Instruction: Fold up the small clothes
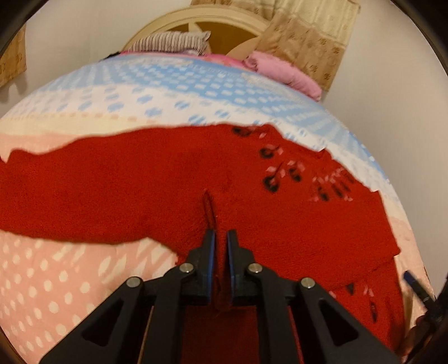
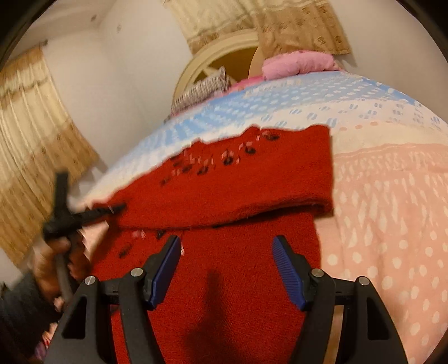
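A red knitted garment (image 1: 140, 182) with black and pink flower marks lies on the bed, its upper part folded over the lower part (image 2: 252, 179). My left gripper (image 1: 220, 233) is shut on a pinched ridge of the red fabric, which runs up between its blue pads (image 1: 211, 252). In the right wrist view that left gripper (image 2: 112, 208) shows blurred at the garment's left edge, held by a hand (image 2: 56, 257). My right gripper (image 2: 226, 239) is open just above the garment's lower part, with nothing gripped between its fingers.
The bed cover (image 1: 56, 280) is pink with white dots near me and blue and white farther off. A pink pillow (image 1: 280, 70) and a striped cloth (image 1: 168, 42) lie by the cream headboard (image 1: 201, 16). Beige curtains (image 2: 33, 140) hang on the left wall.
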`<state>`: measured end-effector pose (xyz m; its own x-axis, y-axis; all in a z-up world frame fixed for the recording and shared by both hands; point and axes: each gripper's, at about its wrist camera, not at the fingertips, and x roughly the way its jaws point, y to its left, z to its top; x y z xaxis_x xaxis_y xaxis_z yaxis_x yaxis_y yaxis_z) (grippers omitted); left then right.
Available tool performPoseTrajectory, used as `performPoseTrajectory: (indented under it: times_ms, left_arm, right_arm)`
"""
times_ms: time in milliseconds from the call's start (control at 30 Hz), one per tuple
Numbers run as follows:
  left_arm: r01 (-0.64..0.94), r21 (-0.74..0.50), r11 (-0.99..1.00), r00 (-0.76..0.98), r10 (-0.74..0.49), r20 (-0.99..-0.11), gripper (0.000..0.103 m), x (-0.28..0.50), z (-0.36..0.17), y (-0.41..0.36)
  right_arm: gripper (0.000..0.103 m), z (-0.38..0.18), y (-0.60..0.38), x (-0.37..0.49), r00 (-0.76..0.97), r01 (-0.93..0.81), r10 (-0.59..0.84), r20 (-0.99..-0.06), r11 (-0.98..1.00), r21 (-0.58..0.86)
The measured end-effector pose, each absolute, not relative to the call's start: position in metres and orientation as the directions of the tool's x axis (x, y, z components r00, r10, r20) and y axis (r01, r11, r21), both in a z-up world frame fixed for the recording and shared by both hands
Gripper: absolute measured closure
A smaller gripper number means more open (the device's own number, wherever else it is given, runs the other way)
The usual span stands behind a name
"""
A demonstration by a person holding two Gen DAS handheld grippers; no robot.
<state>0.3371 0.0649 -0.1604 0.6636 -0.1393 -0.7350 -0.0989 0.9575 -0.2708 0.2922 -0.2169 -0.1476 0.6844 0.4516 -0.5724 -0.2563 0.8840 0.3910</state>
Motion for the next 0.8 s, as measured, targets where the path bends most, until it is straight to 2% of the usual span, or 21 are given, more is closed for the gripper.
performPoseTrajectory:
  times_ms: [67,167,367,500,567,633,733,800]
  left_arm:
    - [-0.094,-0.276,0.956,0.674,-0.143,-0.725,0.090,0.334,-0.158,0.066]
    - [-0.077,-0.289,0.954,0.675,-0.164,-0.720,0.092,0.332,-0.159,0.068]
    - [-0.082,-0.323,0.943,0.676,-0.186,-0.713,0.093,0.332,-0.162,0.073]
    - [-0.098,-0.334,0.938,0.677,-0.183,-0.713,0.091,0.331,-0.165,0.077]
    - [-0.102,-0.347,0.932,0.678,-0.190,-0.710,0.091,0.330,-0.165,0.079]
    - [-0.103,-0.359,0.928,0.679,-0.198,-0.707,0.089,0.329,-0.167,0.082]
    - [-0.105,-0.374,0.921,0.681,-0.208,-0.702,0.088,0.329,-0.168,0.084]
    - [-0.106,-0.365,0.925,0.683,-0.199,-0.702,0.088,0.329,-0.167,0.082]
  right_arm:
    - [0.034,-0.141,-0.226,0.288,0.708,-0.228,0.440,-0.553,0.883,0.411]
    - [0.034,-0.129,-0.226,0.296,0.706,-0.190,0.389,-0.592,0.909,0.371]
    - [0.034,-0.106,-0.211,0.343,0.674,-0.215,0.382,-0.632,0.920,0.326]
    - [0.034,-0.128,-0.203,0.378,0.633,-0.162,0.306,-0.711,0.950,0.266]
    - [0.034,-0.162,-0.201,0.391,0.530,-0.122,0.322,-0.785,0.944,0.306]
    - [0.033,-0.162,-0.194,0.380,0.593,-0.141,0.287,-0.753,0.957,0.254]
    - [0.029,-0.157,-0.174,0.376,0.562,-0.167,0.219,-0.798,0.975,0.150]
    - [0.029,-0.148,-0.166,0.377,0.544,-0.196,0.260,-0.798,0.964,0.181]
